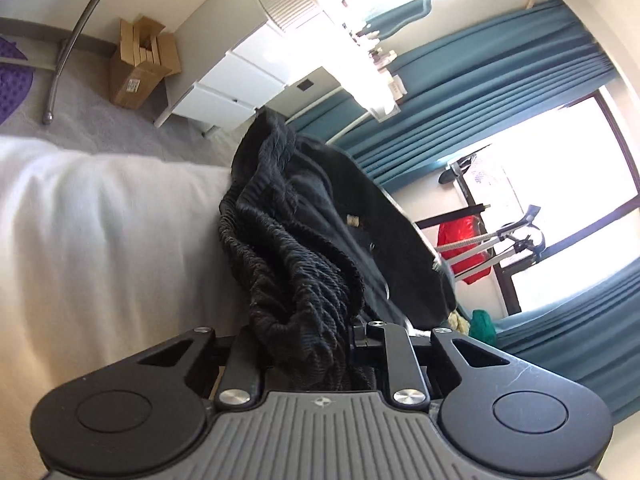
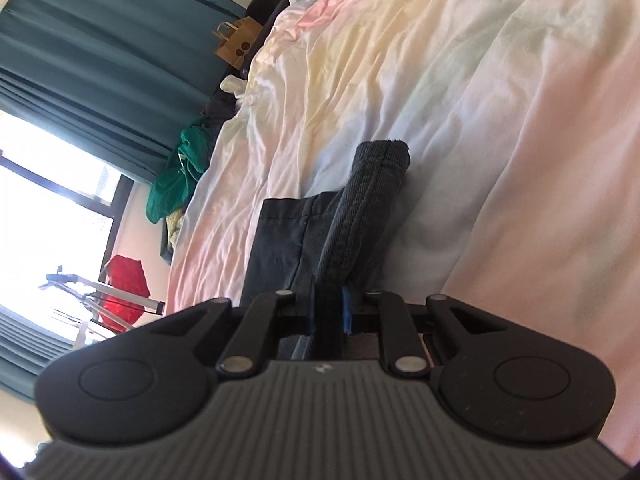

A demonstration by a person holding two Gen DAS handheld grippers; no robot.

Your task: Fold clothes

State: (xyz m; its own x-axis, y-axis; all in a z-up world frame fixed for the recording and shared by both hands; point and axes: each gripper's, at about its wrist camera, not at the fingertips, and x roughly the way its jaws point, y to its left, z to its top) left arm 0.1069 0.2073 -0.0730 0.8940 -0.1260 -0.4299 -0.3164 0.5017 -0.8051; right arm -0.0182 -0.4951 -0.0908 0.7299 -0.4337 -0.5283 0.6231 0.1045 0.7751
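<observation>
The left hand-held gripper [image 1: 312, 344] pinches the gathered waistband of the black shorts [image 1: 304, 248], the right hand-held gripper [image 2: 329, 312] clamps their hem [image 2: 360, 216], probably to stretch them flat over the bed [image 2: 500, 120].

Open pastel bedding [image 2: 500, 120] right of the dark garment [image 2: 352, 220]; green clothes heap [image 2: 180, 172] at the bed's left edge.

Window [image 1: 560, 184] glare blown out; fisheye edges warped, soft.

Black linkage arms, silver screws, ribbed grey housing, blue fingers [image 2: 346, 312].
</observation>
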